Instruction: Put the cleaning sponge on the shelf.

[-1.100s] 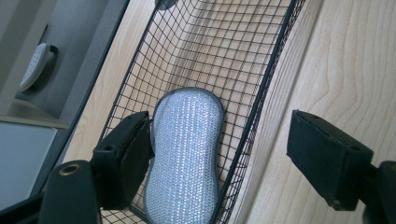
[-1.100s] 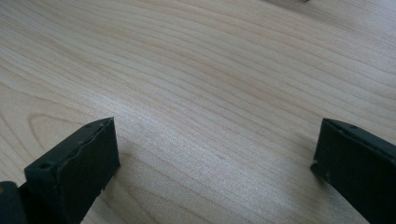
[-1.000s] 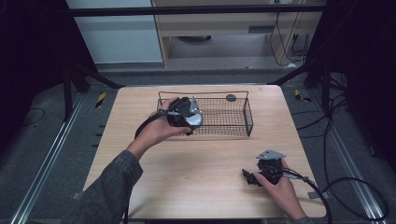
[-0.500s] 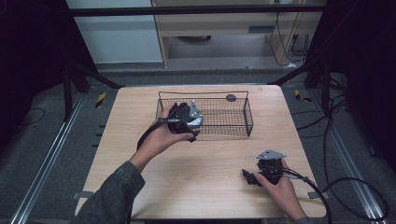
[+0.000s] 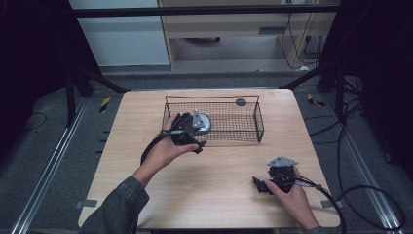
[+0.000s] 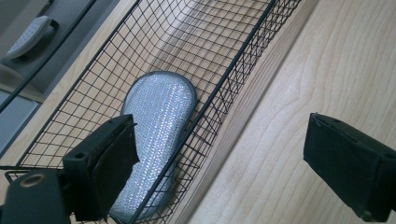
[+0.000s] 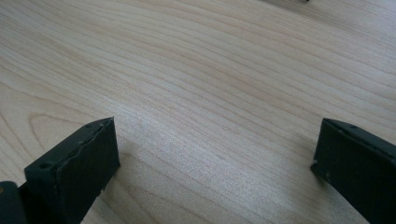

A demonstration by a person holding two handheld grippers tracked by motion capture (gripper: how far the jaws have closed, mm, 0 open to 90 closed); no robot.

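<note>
Nearest the person, the right tool (image 5: 265, 184) rests low on the bare tabletop (image 5: 214, 190) at the front right, held in the right hand (image 5: 292, 195). In the right gripper view its jaws stand wide apart with nothing but wood grain between them, so it is released.

Farther in, the left hand (image 5: 163, 151) reaches from the lower left and holds the left tool (image 5: 192, 134) at the near left corner of the basket (image 5: 258, 117). Its jaws have just been opening, and the left gripper view shows them spread wide: one jaw hangs over the inside of the basket, the other over the tabletop outside the near wire wall. Nothing is pressed between them, so this tool is released too.

The silver mesh disc (image 6: 159, 126) lies inside the basket at its left end, on the wire floor and close against the near wall, free of both jaws. In the high view the disc (image 5: 203, 125) sits just past the left tool.

Beyond it, the rest of the basket runs to the right, and a small dark round thing (image 5: 240, 102) lies on the tabletop just behind the far wall.
</note>
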